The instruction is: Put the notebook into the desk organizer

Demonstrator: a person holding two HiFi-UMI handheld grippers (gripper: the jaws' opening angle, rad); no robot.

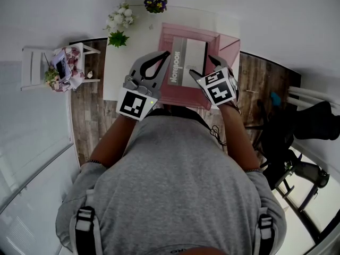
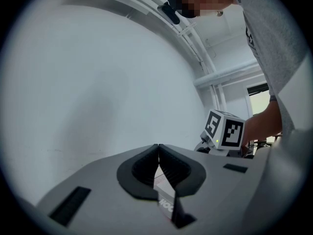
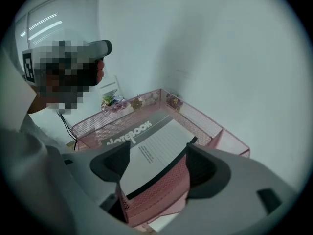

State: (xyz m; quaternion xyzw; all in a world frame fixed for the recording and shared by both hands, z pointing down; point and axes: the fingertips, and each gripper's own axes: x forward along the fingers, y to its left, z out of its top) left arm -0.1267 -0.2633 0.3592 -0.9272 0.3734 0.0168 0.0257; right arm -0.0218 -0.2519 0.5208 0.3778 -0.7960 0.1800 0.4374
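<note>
A grey notebook (image 1: 188,57) with a printed title lies in the pink mesh desk organizer (image 1: 228,42) on the white table. My left gripper (image 1: 168,52) sits at the notebook's left edge with its jaws shut. In the left gripper view the closed pads (image 2: 146,168) hold a strip of the notebook (image 2: 165,202) between them. My right gripper (image 1: 204,68) is at the notebook's near right corner. In the right gripper view it (image 3: 159,163) stands wide open, its pads clear of the notebook (image 3: 146,146), which rests inside the organizer (image 3: 200,119).
White and purple flowers (image 1: 121,17) stand at the table's (image 1: 119,62) far left edge, behind the organizer. A white chair (image 1: 37,68) with clutter is at the left on the wood floor. Dark furniture (image 1: 297,126) stands at the right. A wall is close behind the table.
</note>
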